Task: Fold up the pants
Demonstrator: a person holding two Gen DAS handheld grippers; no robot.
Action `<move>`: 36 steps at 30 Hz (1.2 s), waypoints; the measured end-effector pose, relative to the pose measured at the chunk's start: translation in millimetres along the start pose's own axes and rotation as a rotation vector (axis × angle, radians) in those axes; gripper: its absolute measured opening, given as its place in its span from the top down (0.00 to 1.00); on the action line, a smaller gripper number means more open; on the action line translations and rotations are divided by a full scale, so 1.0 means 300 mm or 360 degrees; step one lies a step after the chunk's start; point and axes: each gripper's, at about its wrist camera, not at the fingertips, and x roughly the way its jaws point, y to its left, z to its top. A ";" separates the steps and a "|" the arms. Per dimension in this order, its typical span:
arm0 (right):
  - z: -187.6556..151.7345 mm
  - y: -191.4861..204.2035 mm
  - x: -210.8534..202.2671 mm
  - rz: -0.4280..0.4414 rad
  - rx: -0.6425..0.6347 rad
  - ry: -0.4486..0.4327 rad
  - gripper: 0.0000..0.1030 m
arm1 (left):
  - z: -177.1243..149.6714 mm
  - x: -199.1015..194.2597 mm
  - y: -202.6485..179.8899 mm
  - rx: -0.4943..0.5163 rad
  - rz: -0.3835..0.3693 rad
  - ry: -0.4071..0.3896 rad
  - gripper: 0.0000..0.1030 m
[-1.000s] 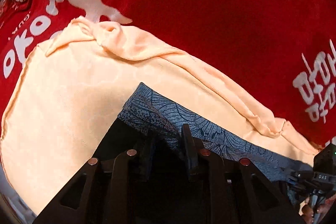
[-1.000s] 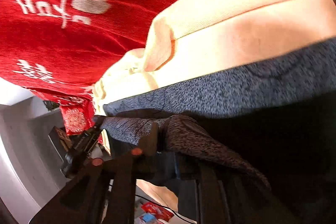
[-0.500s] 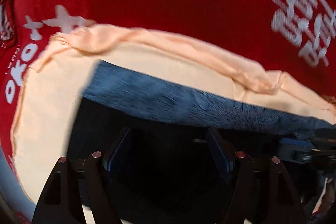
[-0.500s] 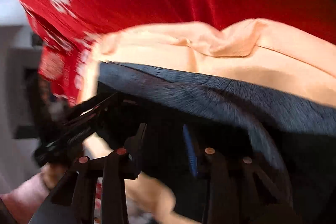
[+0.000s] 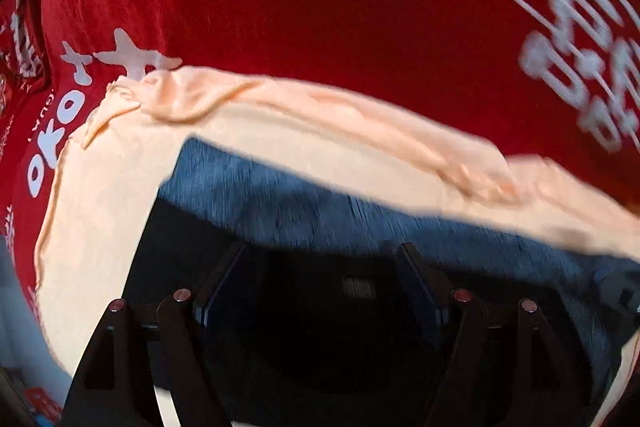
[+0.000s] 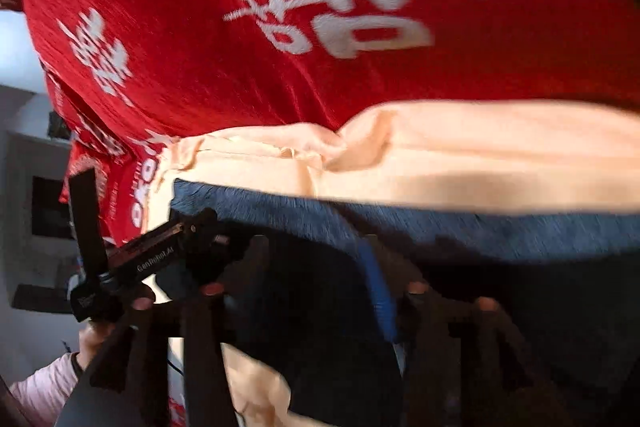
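Red cloth with big white letters covers the worktop, and a soft peach cloth lies on top of it. On the peach cloth lie the pants, dark blue with a fine pattern, with one long straight edge running across both views.

Looking down on that edge, the left tongs have jaws that are opening, spread wide with nothing pinched between them. The right tongs are opening too, and the dark pants sit under and between the jaws, but the pads do not seem to press on the fabric. From the right view you can see the left tongs off to the side, held by a hand in a pale pink sleeve.

It looks like a fold has just been laid down and both tongs are letting go. Next, the tongs likely need to lift clear without dragging the fabric, then find a fresh edge to grab for another fold.
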 end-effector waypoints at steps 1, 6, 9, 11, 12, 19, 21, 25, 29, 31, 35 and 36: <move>-0.033 -0.019 -0.028 -0.0002 0.0034 -0.0006 0.43 | -0.032 -0.018 -0.017 0.0029 -0.0005 0.0018 0.26; -0.214 -0.133 -0.168 -0.0087 0.0176 -0.0042 0.43 | -0.205 -0.088 -0.116 0.0202 -0.0018 0.0101 0.26; -0.313 -0.190 -0.258 -0.0143 0.0257 -0.0098 0.43 | -0.276 -0.100 -0.180 0.0311 -0.0047 0.0146 0.26; -0.372 -0.230 -0.313 -0.0157 0.0324 -0.0145 0.43 | -0.324 -0.119 -0.239 0.0378 -0.0074 0.0155 0.26; -0.409 -0.250 -0.345 -0.0187 0.0367 -0.0174 0.43 | -0.342 -0.127 -0.249 0.0407 -0.0101 0.0158 0.26; -0.659 -0.338 -0.510 -0.0305 0.0580 -0.0324 0.42 | -0.489 -0.205 -0.415 0.0634 -0.0223 0.0132 0.26; -0.746 -0.369 -0.555 -0.0354 0.0660 -0.0329 0.42 | -0.528 -0.213 -0.427 0.0666 -0.0252 0.0136 0.26; -0.887 -0.417 -0.625 -0.0413 0.0793 -0.0328 0.42 | -0.617 -0.254 -0.458 0.0716 -0.0300 0.0144 0.26; -1.025 -0.461 -0.668 -0.0484 0.0907 -0.0347 0.42 | -0.679 -0.299 -0.480 0.0740 -0.0361 0.0165 0.26; -1.084 -0.479 -0.675 -0.0473 0.0955 -0.0365 0.42 | -0.695 -0.318 -0.496 0.0776 -0.0380 0.0152 0.26; -1.140 -0.509 -0.649 -0.0515 0.0962 -0.0330 0.42 | -0.710 -0.324 -0.543 0.0797 -0.0453 0.0160 0.26; -1.150 -0.515 -0.644 -0.0520 0.0970 -0.0324 0.42 | -0.715 -0.319 -0.560 0.0795 -0.0471 0.0175 0.26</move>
